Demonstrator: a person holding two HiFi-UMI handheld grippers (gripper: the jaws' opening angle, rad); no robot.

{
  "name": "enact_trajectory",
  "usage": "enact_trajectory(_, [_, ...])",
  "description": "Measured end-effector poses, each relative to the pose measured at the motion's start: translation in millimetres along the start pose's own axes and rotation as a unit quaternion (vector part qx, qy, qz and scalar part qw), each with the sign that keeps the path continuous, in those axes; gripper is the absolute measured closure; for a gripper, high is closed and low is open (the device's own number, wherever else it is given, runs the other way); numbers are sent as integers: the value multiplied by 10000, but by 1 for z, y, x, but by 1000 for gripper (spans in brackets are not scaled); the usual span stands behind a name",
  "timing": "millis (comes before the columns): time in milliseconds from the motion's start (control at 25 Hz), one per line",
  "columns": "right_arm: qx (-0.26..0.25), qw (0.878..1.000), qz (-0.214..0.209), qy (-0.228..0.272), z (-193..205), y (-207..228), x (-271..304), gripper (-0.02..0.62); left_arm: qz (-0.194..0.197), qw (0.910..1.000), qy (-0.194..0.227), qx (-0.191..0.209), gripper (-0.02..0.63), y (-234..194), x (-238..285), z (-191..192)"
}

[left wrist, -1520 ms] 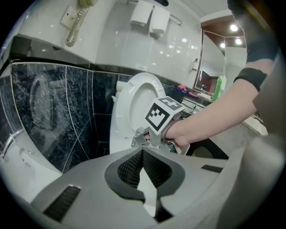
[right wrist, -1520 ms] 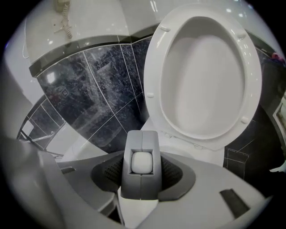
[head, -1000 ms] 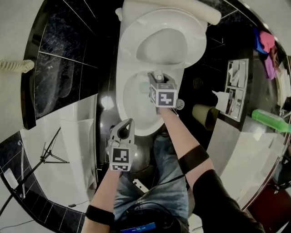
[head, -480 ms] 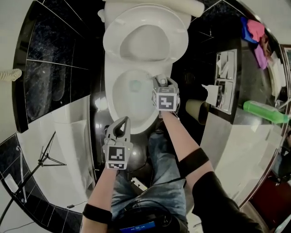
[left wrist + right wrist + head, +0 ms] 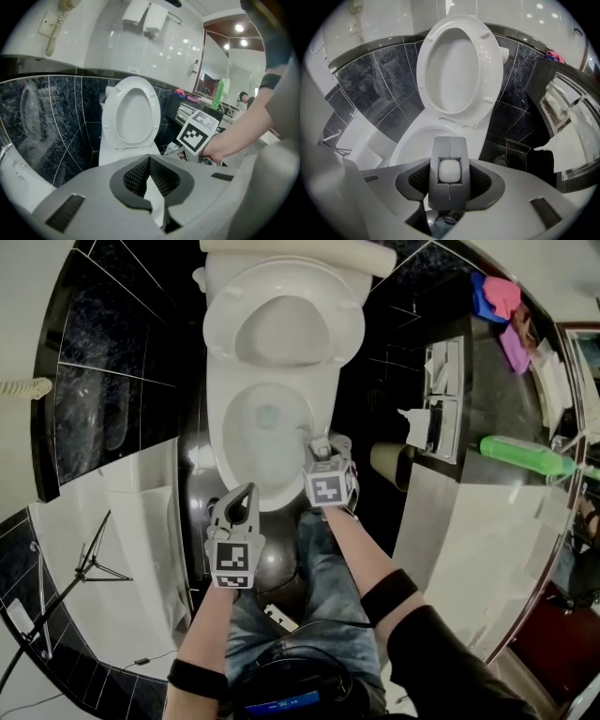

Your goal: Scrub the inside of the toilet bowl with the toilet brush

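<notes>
The toilet brush (image 5: 450,171) was clamped by its handle in the right gripper (image 5: 323,454), which had been drawn from the middle of the toilet bowl (image 5: 223,465) to its lower right rim, so scrubbing seemed under way. The left gripper (image 5: 246,498) was held closed and empty.

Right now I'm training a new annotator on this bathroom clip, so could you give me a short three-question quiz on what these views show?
1. True or false: the toilet seat is raised.
2. Which jaws clamp the toilet brush handle? A left, B right, C neither.
3. What does the left gripper hold between its jaws?

Key: 1 true. 2 B, the right gripper. 3 nothing; its jaws are shut together.
</notes>
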State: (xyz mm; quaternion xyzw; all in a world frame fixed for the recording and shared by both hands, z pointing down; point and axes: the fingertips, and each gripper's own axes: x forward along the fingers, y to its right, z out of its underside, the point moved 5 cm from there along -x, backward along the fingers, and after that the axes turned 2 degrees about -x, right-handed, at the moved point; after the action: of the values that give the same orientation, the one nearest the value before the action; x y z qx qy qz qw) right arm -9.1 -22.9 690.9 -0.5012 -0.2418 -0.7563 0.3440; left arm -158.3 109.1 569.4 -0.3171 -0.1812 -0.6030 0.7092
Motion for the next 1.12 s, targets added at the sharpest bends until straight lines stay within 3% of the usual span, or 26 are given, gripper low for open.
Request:
enact_trajectory(400, [-668,9949,-463,-595,57,-66,-26,399,-61,9999,79,72,604,-14,-27,4])
enact_trajectory(720, [-1084,9880,-833,-723,69,-112,-36,399,-192,9997,120,24,604,-35,-49,9])
enact_trajectory(1120, [-747,9862,-1374,-537,46,-165,-40,399,-357,9991,218,-68,604,-57,-67,10])
